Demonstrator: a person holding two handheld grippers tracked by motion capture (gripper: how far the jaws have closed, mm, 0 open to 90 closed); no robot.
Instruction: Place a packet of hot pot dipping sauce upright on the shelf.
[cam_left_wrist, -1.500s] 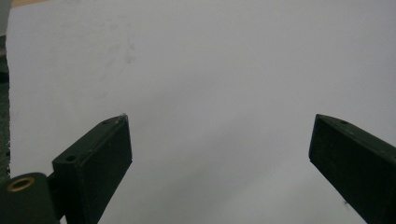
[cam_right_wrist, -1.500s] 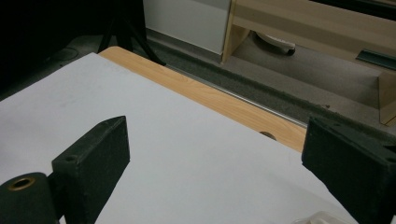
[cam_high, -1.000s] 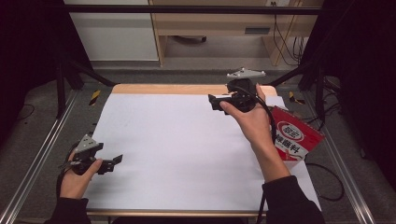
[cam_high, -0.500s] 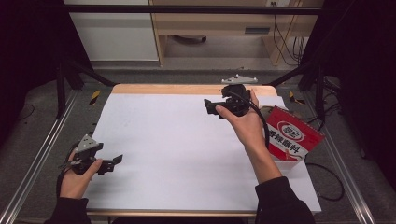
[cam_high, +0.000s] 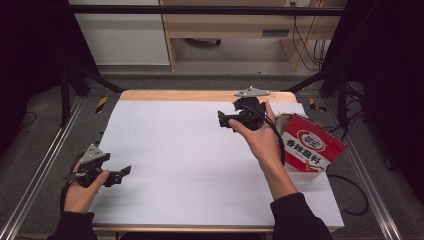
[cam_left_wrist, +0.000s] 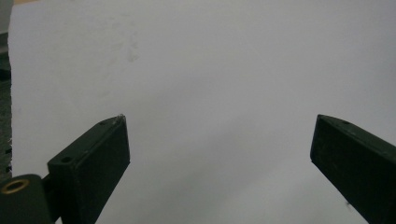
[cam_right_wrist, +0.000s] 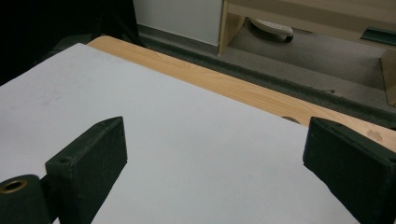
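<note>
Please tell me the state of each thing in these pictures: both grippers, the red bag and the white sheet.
left gripper: open, holds nothing, low over the near left part of the sheet.
right gripper: open, holds nothing, raised over the far right part of the sheet.
red bag: at the table's right edge, tilted, apart from both grippers.
white sheet: lies flat on the table, bare.

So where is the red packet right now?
In the high view the red packet sits at the table's right edge, on a clear tray, just right of the person's right hand, whose right gripper is open and empty.
</note>
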